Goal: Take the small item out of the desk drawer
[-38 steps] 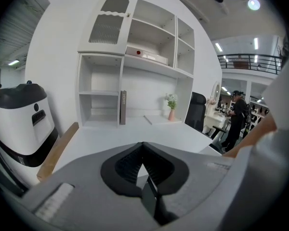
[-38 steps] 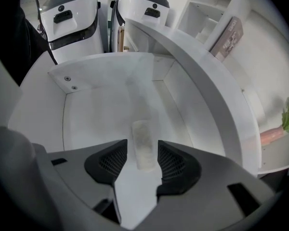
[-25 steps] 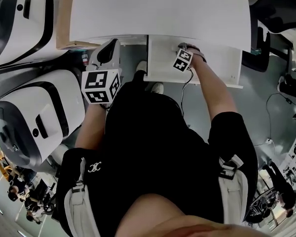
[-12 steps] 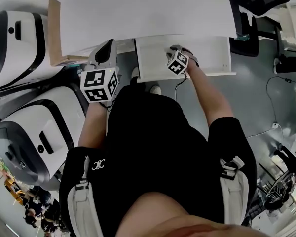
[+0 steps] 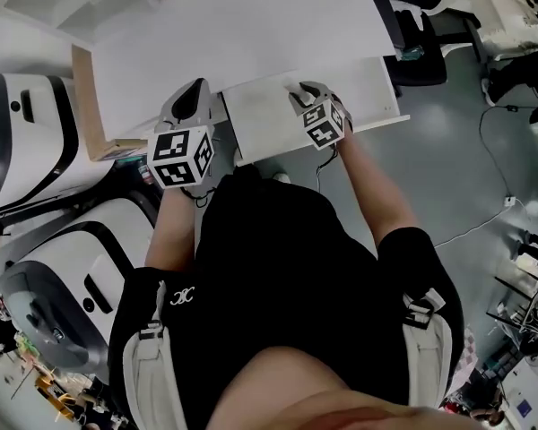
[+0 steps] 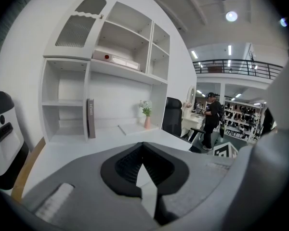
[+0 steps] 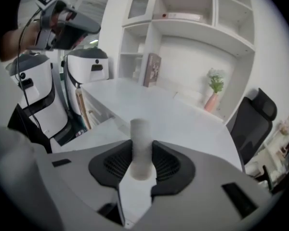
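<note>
Small item (image 7: 140, 146), a pale stubby cylinder, stood upright in the right gripper (image 7: 140, 166), whose jaws pressed on it from both sides. The head view put that gripper over the open drawer (image 5: 377, 81) just under the desk top (image 5: 251, 34), so the lift looked begun but not finished.

To do it well, I judged, the grip should be kept firm. The cylinder should be raised straight up until clear of the drawer's front rim, then carried to the desk without tilting (a smooth round thing held on so little of its length may swivel or slip). The left gripper (image 6: 143, 153) hung to the left of the drawer, its jaws closed together on nothing; it could steady the drawer front if that shifted.

In the head view the item was hidden under the right gripper and its marker cube (image 5: 323, 125). The drawer's inside was washed out to plain white there. Neither gripper view showed whether the cylinder's base had cleared the drawer floor.
</note>
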A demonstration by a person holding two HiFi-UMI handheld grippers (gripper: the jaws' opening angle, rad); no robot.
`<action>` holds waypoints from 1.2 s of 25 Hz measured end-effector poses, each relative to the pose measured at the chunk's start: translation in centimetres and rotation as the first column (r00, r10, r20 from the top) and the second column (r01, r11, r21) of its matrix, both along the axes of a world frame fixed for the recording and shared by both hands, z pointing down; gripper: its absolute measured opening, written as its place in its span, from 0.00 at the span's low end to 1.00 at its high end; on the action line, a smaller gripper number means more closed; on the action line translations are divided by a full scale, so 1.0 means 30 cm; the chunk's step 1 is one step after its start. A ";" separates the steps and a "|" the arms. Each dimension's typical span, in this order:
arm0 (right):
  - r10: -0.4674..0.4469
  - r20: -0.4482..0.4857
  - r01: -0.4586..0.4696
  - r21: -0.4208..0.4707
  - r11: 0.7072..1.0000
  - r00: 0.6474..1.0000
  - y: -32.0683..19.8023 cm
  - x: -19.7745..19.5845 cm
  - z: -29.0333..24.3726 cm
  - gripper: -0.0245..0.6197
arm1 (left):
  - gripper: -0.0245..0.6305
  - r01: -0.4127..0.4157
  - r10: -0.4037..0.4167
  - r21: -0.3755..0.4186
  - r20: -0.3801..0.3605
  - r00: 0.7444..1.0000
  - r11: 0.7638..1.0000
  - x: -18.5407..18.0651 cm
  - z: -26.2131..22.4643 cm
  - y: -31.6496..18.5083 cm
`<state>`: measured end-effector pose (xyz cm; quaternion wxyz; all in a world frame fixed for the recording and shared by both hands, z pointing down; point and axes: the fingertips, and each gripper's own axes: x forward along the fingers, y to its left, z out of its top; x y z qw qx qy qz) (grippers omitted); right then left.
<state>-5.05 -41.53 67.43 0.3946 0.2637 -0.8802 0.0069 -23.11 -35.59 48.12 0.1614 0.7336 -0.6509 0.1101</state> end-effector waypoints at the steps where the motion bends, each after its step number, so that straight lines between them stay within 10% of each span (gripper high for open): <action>1: 0.036 0.031 -0.036 0.007 0.999 0.999 -0.007 0.012 -0.039 0.23 | 0.06 -0.009 0.009 0.005 0.000 1.000 1.000 0.013 -0.009 -0.007; 11: 0.311 0.358 -0.371 0.109 0.922 0.880 -0.086 0.149 -0.472 0.21 | 0.06 -0.080 0.081 0.071 -0.014 0.997 0.994 0.134 -0.115 -0.086; 24: 0.359 0.683 -0.686 0.287 0.669 0.636 -0.076 0.426 -1.051 0.21 | 0.06 -0.145 0.146 0.173 0.007 0.989 0.974 0.256 -0.296 -0.139; 30: 0.355 0.709 -0.702 0.274 0.658 0.609 -0.067 0.466 -1.079 0.21 | 0.06 -0.160 0.158 0.195 0.021 0.987 0.968 0.278 -0.341 -0.138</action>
